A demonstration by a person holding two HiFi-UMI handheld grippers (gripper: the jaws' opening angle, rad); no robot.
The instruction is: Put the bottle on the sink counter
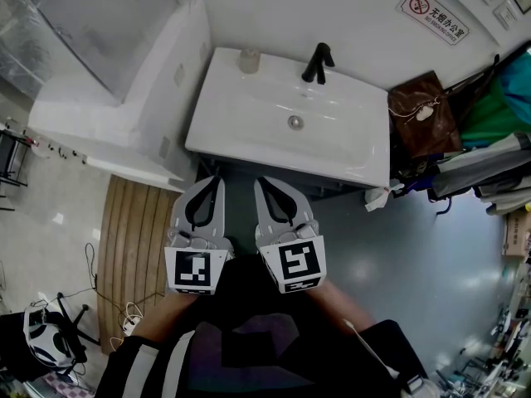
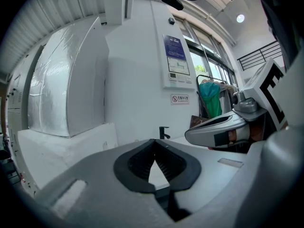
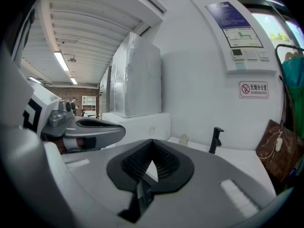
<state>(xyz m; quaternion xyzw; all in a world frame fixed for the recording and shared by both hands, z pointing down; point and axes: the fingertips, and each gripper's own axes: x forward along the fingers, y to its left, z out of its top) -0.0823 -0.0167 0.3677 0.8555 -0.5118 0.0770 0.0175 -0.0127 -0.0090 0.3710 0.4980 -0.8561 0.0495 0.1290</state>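
Left gripper (image 1: 211,187): hovering before the sink counter (image 1: 217,127), jaws meeting, holding nothing.
Bottle (image 1: 249,60): standing at the counter's back left, left of the faucet (image 1: 318,63); seemingly placed already.
Right gripper (image 1: 270,187): sitting closed and empty beside the left.
Technique: keeping both grippers back from the rim, avoiding any nudge to the bottle.

Counter (image 1: 217,135): front edge open end to end, so approach from the floor side is free. Basin (image 1: 336,123) bare, only the drain (image 1: 294,122) at centre. Back edge: faucet (image 1: 316,63) stands about midway, bottle (image 1: 249,60) at back left corner, a gap between them. Left edge: white cabinet (image 1: 158,98) close alongside, blocks that side. Right edge: brown bag (image 1: 425,113) just beside the back half. Front right corner flat and free.
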